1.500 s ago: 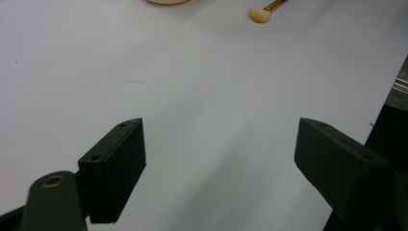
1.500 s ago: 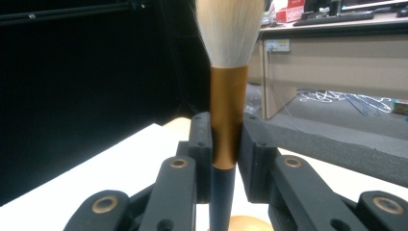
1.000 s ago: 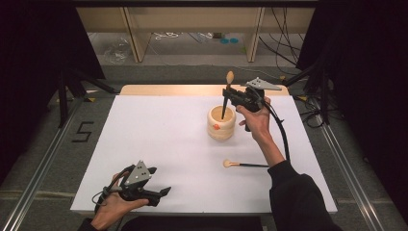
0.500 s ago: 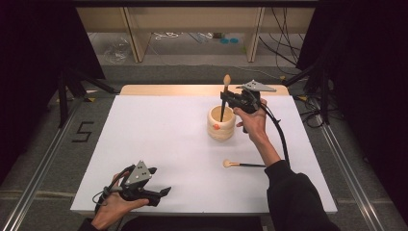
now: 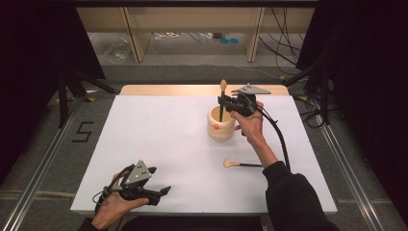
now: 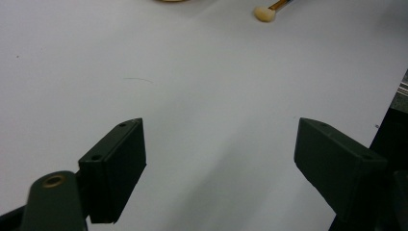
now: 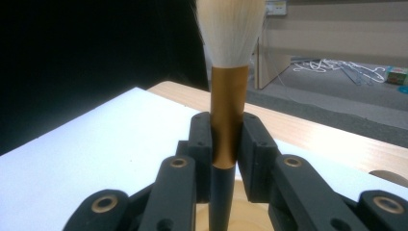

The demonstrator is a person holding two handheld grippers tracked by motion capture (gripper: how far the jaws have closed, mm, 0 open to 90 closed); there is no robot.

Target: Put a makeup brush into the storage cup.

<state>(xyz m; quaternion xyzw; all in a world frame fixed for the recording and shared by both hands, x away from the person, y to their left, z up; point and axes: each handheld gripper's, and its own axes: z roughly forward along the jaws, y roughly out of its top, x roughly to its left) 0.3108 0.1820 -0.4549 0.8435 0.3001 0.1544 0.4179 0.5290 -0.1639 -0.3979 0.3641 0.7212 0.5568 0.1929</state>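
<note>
My right gripper (image 5: 224, 101) is shut on a makeup brush (image 5: 222, 98), held upright with its bristles up and its dark handle reaching down into a pale wooden cup (image 5: 221, 127). In the right gripper view the jaws clamp the brush's gold ferrule (image 7: 228, 120) below the white bristles. A second brush (image 5: 240, 164) lies flat on the white table, in front of the cup and slightly right of it; its tip (image 6: 264, 13) shows in the left gripper view. My left gripper (image 5: 161, 192) rests open at the table's near left edge, jaws wide apart over bare table.
The white table top (image 5: 159, 130) has a wooden strip along its far edge. A black cable (image 5: 279, 139) trails from the right gripper along the person's forearm. Shelf legs and loose cables lie on the floor beyond the table.
The right gripper with the brush has shifted slightly, staying over the cup. The left gripper has not moved.
</note>
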